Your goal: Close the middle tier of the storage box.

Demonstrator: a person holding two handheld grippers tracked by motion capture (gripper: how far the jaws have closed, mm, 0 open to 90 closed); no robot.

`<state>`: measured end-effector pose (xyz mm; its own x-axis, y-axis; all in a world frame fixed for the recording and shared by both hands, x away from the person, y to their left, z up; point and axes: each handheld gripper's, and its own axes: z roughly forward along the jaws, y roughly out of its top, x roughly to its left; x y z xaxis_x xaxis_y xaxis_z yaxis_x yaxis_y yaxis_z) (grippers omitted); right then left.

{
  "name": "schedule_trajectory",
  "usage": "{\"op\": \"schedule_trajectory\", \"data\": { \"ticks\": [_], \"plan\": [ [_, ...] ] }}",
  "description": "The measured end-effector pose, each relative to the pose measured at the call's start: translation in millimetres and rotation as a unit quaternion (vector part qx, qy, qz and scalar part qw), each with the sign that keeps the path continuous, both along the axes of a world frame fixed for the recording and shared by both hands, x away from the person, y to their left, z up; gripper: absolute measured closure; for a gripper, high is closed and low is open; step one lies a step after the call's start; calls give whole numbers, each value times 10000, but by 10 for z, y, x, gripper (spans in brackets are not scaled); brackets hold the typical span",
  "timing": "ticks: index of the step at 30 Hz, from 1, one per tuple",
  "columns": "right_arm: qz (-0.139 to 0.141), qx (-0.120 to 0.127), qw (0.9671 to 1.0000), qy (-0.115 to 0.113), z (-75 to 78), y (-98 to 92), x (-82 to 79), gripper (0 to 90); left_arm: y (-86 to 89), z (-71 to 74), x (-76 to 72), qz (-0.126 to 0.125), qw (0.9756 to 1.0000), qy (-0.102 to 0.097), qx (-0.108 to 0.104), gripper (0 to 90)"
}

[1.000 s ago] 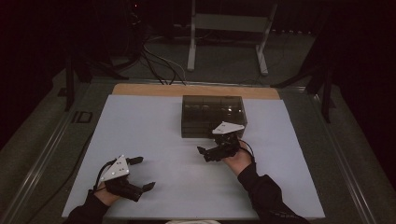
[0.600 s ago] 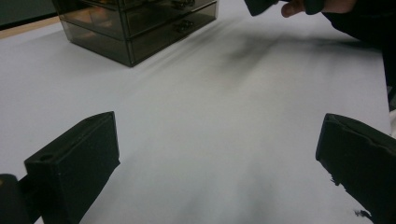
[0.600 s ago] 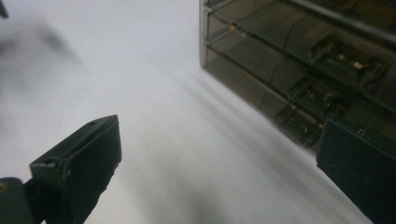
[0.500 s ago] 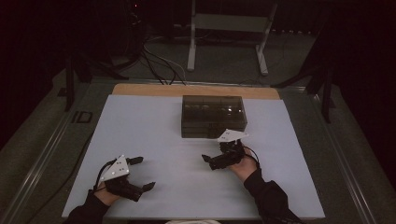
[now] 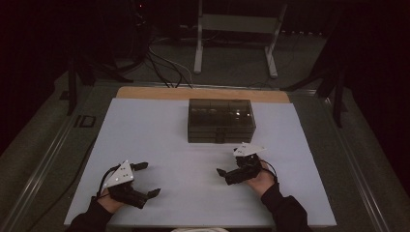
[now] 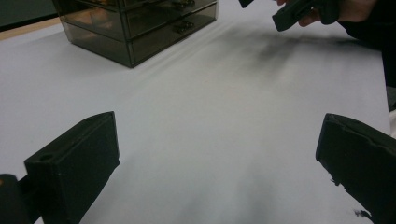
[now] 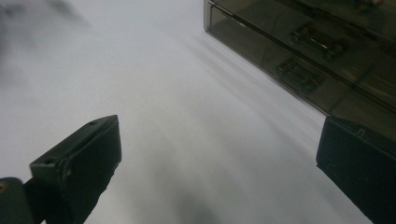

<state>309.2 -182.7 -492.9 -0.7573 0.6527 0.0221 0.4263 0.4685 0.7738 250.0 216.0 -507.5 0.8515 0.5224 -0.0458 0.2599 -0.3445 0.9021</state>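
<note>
Two grippers rest low over the white table (image 5: 159,135), both spread wide and holding nothing. The left gripper (image 5: 145,180) sits at the near left corner, well apart from the box (image 5: 221,120), its jaws pointing toward the middle of the table; it looks parked, out of the way. The right gripper (image 5: 231,168) hovers just in front of the box, near its right half, jaws aimed left and slightly forward. From its own view the box (image 7: 327,51) fills the upper right, with two stacked drawer fronts and their small handles facing it, so this hand seems placed for a reach at a drawer pull.

The box is a smoky, see-through drawer unit standing square at the far middle of the table, drawers shut as far as I can tell. Between it and either gripper the surface is bare. Beyond the table lie loose cables (image 5: 162,67) and a white stand (image 5: 234,34) on the floor, none near the work.
</note>
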Motion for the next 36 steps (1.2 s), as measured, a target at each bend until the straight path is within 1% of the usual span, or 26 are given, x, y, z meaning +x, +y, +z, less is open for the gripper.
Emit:
{"op": "schedule_trajectory", "data": {
  "ticks": [5, 12, 15, 16, 18, 19, 22, 24, 29, 30, 33, 36],
  "plan": [
    [-19, -44, 10000, -26, -8, -118, -64, 2, -1, 0, 0, -5, 10000, 0, 3, 8],
    [-219, 25, 9997, -100, 5, -335, -158, 2, -2, 0, 1, -11, 10000, 2, -4, 9],
    [-305, 6, 9995, -118, 1, -426, -195, 2, -3, 1, -1, -16, 10000, 1, -1, 8],
    [-305, 6, 9995, -118, 1, -426, -195, 2, -3, 1, -1, -16, 10000, 1, -1, 9],
    [-403, 38, 9991, -143, -1, -528, -244, 2, -4, 1, -1, -20, 10000, -1, -2, 9],
    [-401, 66, 9990, -172, 1, -572, -262, 2, -4, 1, -1, -18, 10000, 0, 1, 9],
    [-441, 123, 9987, -210, 16, -659, -304, 2, -4, 1, 0, -17, 10000, 0, -4, 8],
    [-526, 136, 9982, -239, 23, -718, -338, 2, -4, 1, 0, -18, 10000, 3, -2, 8],
    [-704, 253, 9972, -80, -10, -860, -418, 2, -7, 1, -1, -30, 10000, 6, 1, 8],
    [-724, 258, 9970, -21, -26, -888, -437, 2, -8, 0, -2, -32, 10000, 6, -4, 9],
    [-799, 234, 9965, 46, -66, -941, -474, 1, -9, 0, -2, -37, 10000, 5, -4, 8],
    [-891, 249, 9955, 201, -126, -984, -490, 2, -13, -1, -2, -42, 10000, 14, 3, 8]
  ]
}}
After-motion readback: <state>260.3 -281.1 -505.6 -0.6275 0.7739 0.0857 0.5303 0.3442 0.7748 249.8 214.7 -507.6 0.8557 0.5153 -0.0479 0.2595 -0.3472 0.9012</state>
